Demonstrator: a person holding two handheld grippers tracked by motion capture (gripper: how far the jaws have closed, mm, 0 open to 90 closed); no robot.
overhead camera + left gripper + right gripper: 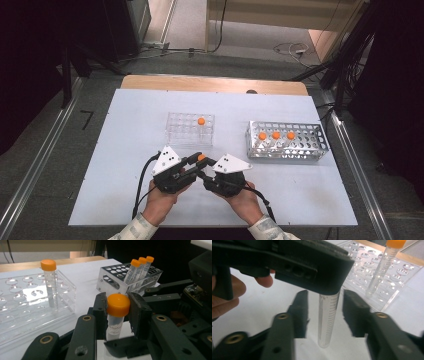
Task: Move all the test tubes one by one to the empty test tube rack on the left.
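The left tool (196, 161) holds a tube (116, 315) with an orange cap; its jaws are closed on the cap, one on each side. The tube stands upright, just in front of the clear rack (190, 129), above the white table (125, 150). The right tool (206, 170) is near the lower part of the same tube. Its jaws stand open, one on each side of the tube body, and they do not touch it. One tube (201, 121) with an orange cap stands in the clear rack, near its right end. To the right of the clear rack is a metal rack (286, 140) with three more tubes (275, 135) in a row.
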